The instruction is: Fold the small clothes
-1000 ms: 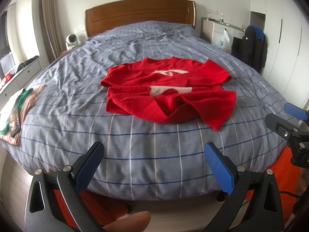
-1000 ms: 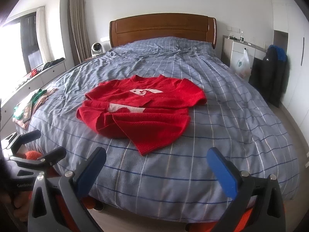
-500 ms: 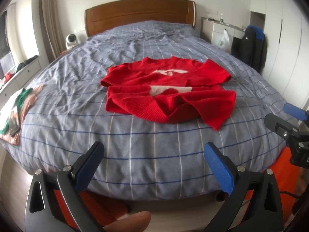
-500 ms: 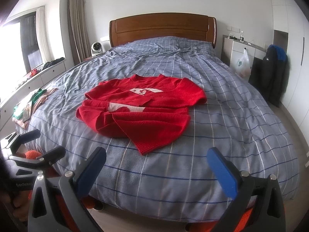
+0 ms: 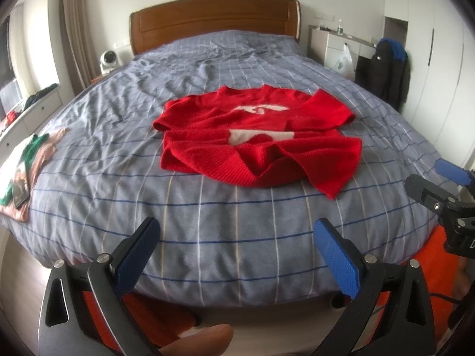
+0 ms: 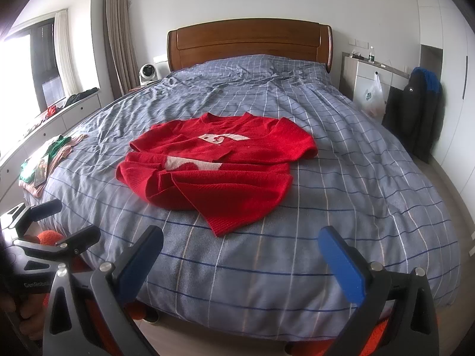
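Observation:
A red knitted sweater (image 5: 255, 136) with a white pattern lies rumpled in the middle of the bed, its lower half folded up and one sleeve end pointing toward me; it also shows in the right wrist view (image 6: 219, 163). My left gripper (image 5: 237, 231) is open and empty, held off the foot of the bed, well short of the sweater. My right gripper (image 6: 240, 237) is open and empty, also at the foot of the bed. The right gripper shows at the right edge of the left wrist view (image 5: 445, 190); the left gripper shows at the left edge of the right wrist view (image 6: 50, 222).
The bed (image 5: 207, 222) has a grey-blue checked cover and a wooden headboard (image 5: 213, 20). A small pile of green and pink clothes (image 5: 26, 160) lies at its left edge. A dark jacket (image 5: 383, 71) hangs at the right by a white cabinet. A small fan (image 6: 147, 74) stands beside the headboard.
Both views have shifted only slightly. The sweater has not moved and both grippers stay open.

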Tool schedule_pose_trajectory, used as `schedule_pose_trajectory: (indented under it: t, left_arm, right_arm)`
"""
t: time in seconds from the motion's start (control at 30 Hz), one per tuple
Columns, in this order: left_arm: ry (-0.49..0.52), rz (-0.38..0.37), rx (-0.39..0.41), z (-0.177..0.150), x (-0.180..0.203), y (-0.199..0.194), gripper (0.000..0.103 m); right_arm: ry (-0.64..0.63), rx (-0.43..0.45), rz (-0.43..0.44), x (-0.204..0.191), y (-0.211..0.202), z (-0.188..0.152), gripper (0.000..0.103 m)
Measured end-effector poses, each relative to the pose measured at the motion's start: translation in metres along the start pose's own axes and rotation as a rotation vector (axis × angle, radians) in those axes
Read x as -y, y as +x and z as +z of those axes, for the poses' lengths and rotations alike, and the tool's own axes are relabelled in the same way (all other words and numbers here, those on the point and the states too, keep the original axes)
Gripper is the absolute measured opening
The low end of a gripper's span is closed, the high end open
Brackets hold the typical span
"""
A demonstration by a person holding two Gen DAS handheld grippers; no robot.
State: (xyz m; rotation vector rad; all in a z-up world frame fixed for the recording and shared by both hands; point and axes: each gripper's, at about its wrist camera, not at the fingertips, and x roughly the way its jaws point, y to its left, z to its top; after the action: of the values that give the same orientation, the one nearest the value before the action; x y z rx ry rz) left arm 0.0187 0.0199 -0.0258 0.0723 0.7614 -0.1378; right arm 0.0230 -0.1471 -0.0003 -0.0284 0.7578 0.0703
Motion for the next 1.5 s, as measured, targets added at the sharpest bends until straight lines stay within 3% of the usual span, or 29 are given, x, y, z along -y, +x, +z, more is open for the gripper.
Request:
schedule_pose_trajectory:
  t: [0.3,0.5,0.6,0.7,0.77,0.87,1.0,1.07,1.1,1.17,1.23,1.27,1.37,1.5]
  left_arm:
    - [0.0,0.004,-0.001,0.0,-0.003,0.001,0.103]
    - [-0.086,0.054,-0.008,-0.002,-0.041,0.01,0.103]
    - [-0.131,0.084,-0.042,-0.002,-0.062,0.028,0.103]
    - [-0.193,0.043,-0.104,-0.002,-0.077,0.047,0.103]
    - [-0.223,0.022,-0.108,-0.002,-0.082,0.049,0.103]
    - [-0.22,0.022,-0.104,-0.002,-0.078,0.048,0.103]
    - [-0.194,0.025,-0.096,-0.004,-0.073,0.044,0.103]
    - [-0.189,0.04,-0.098,-0.005,-0.075,0.045,0.103]
    - [-0.192,0.05,-0.102,-0.006,-0.078,0.045,0.103]
    - [-0.207,0.062,-0.104,-0.006,-0.087,0.044,0.103]
    - [-0.217,0.072,-0.097,-0.008,-0.094,0.042,0.103]
    - [-0.22,0.08,-0.091,-0.009,-0.097,0.041,0.103]
    - [-0.229,0.085,-0.092,-0.01,-0.101,0.047,0.103]
    - [-0.228,0.061,-0.132,-0.009,-0.098,0.061,0.103]
  right_arm:
    - [0.001,0.001,-0.001,0.0,0.0,0.0,0.103]
    - [0.03,0.015,-0.002,0.008,0.002,-0.002,0.103]
    - [0.061,0.036,0.049,0.02,0.009,-0.007,0.103]
    - [0.106,-0.038,0.166,0.032,0.044,-0.017,0.103]
    - [0.211,-0.122,0.305,0.043,0.079,-0.025,0.103]
    - [0.309,-0.1,0.499,0.047,0.106,-0.025,0.1]
    - [0.397,-0.15,0.525,0.047,0.153,-0.027,0.067]
    - [0.429,-0.181,0.516,0.044,0.167,-0.035,0.04]
    - [0.428,-0.181,0.514,0.045,0.167,-0.038,0.001]
    - [0.471,-0.181,0.576,0.053,0.153,-0.043,0.003]
    - [0.409,-0.184,0.6,0.058,0.127,-0.043,0.003]
    - [0.365,-0.188,0.593,0.061,0.113,-0.043,0.003]
    - [0.26,-0.221,0.462,0.081,0.074,-0.052,0.003]
    - [0.134,-0.312,0.182,0.098,0.069,-0.07,0.007]
